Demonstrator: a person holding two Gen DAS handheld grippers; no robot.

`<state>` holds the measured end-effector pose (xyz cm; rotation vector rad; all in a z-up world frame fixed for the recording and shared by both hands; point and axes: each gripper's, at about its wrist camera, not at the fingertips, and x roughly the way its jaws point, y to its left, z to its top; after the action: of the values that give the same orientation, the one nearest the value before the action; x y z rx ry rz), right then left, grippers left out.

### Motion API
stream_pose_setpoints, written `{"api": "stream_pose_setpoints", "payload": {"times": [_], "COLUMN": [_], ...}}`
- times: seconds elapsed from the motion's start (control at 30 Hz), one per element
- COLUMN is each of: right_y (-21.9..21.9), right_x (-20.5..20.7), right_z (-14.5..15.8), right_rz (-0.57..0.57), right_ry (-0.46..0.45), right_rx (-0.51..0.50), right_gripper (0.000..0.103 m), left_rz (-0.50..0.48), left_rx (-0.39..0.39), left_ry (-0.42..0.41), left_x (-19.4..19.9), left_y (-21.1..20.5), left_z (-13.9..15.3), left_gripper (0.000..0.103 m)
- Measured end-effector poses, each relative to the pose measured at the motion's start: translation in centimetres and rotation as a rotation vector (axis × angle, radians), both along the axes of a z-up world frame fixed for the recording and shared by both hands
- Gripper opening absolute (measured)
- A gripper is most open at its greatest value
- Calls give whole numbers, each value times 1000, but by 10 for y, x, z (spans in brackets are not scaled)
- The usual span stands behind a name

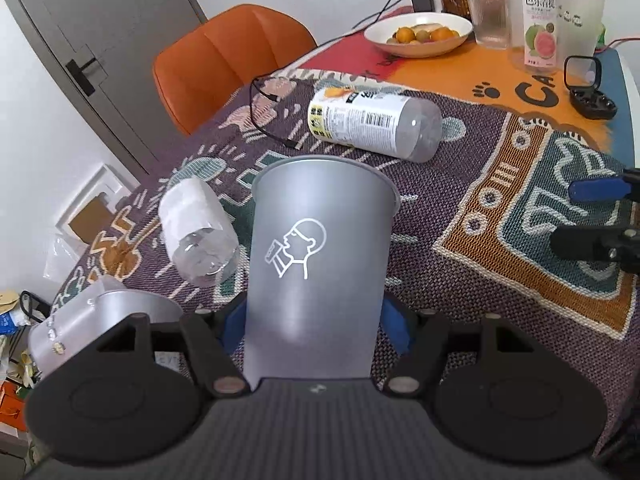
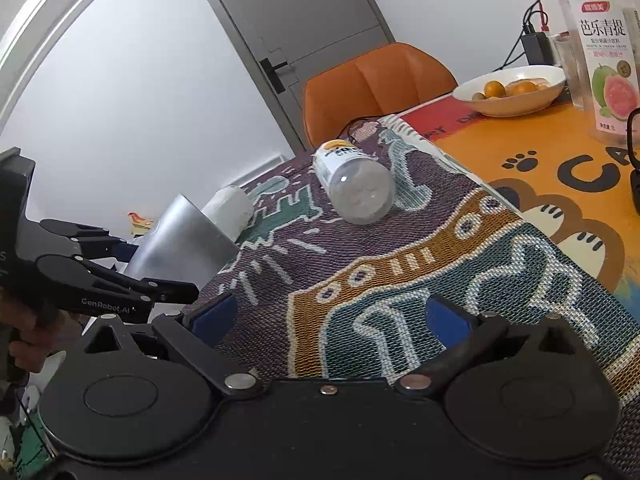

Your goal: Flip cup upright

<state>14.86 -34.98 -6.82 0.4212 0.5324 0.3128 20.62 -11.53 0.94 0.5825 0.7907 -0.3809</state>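
A grey metal cup with a white drinking-figure print sits between my left gripper's blue pads, which are shut on its lower body. Its rim points away from the camera, over the patterned cloth. In the right wrist view the same cup shows at the left, tilted, held by the left gripper. My right gripper is open and empty above the cloth; its fingers show at the right edge of the left wrist view.
A clear labelled bottle lies on its side on the woven cloth; a second clear bottle lies left of the cup. A fruit bowl, glass, juice bottle and earbud case stand farther back. An orange chair is behind.
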Motion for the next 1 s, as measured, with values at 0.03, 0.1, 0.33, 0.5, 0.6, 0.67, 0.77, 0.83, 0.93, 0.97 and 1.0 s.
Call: {"api": "stream_pose_setpoints", "payload": {"times": [0.03,0.1,0.33,0.5,0.6,0.67,0.77,0.83,0.93,0.97,1.0], "right_y": [1,2,8,12,14,16,19,21,21,22,22], "right_x": [-2,-5,-16,-29,-36,-41,-49,-54,-60,-61,-62], "right_z": [1,2,5,5,5,5,5,4,5,5,4], "right_rz": [7,23,93,140,160,178,207,218,220,222,222], "right_ry": [-3,-4,2,9,15,22,26,27,28,29,31], "right_rx": [1,4,16,11,5,5,0,-4,-9,-8,-9], "right_gripper": [102,103,103,103,103,103,103,103,103,103,103], "left_rz": [4,14,47,62,62,61,64,69,75,74,71], "left_rx": [-3,-10,-30,-43,-48,-50,-58,-64,-71,-73,-74], "left_ry": [-3,-3,-21,-31,-33,-33,-29,-26,-26,-26,-25], "left_x": [-4,-9,-36,-57,-70,-77,-87,-93,-101,-103,-103], "left_y": [1,2,10,13,14,13,14,15,17,17,17], "left_z": [2,5,11,13,13,12,8,6,2,1,0], "left_gripper": [68,68,68,68,68,68,68,69,69,69,69]}}
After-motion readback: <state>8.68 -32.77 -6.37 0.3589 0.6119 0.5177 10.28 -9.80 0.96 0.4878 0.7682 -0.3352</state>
